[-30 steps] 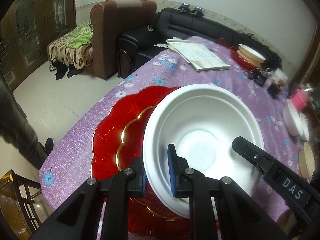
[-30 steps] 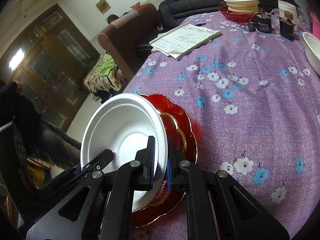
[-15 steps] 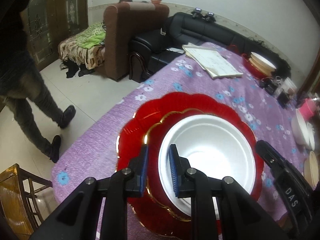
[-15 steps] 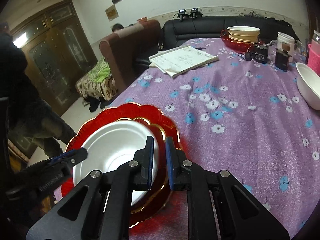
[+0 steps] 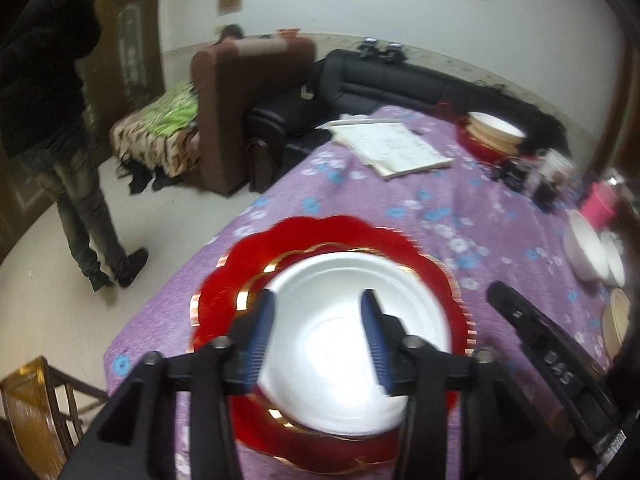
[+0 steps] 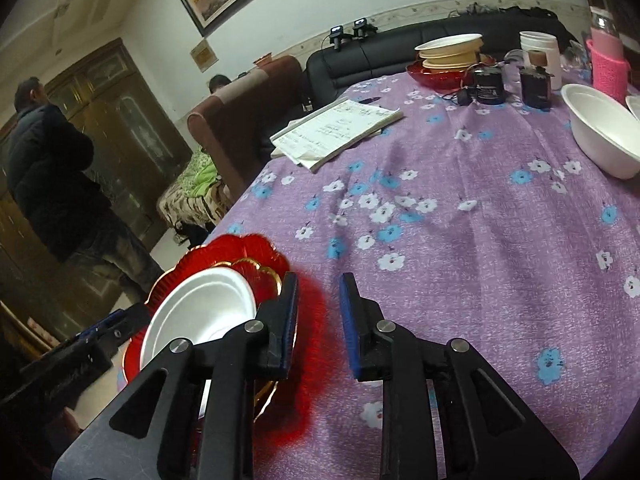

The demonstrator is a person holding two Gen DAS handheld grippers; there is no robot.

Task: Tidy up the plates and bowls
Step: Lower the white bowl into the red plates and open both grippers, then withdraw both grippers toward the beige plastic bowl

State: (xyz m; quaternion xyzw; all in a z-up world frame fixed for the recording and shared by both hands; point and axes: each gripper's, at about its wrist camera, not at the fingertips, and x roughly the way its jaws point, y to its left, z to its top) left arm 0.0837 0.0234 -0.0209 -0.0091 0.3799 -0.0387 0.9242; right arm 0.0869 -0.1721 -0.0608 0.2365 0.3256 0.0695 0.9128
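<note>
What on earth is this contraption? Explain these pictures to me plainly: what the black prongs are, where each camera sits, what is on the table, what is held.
No robot: a person holds a two-finger gripper in each hand, each with a camera looking along its fingers. One picture is from the left gripper, the other from the right gripper. On the purple flowered tablecloth lies a red plate with a white bowl in it. Farther off: a notebook, another white bowl, stacked dishes. Both jaws have just been opening; nothing is held.
</note>
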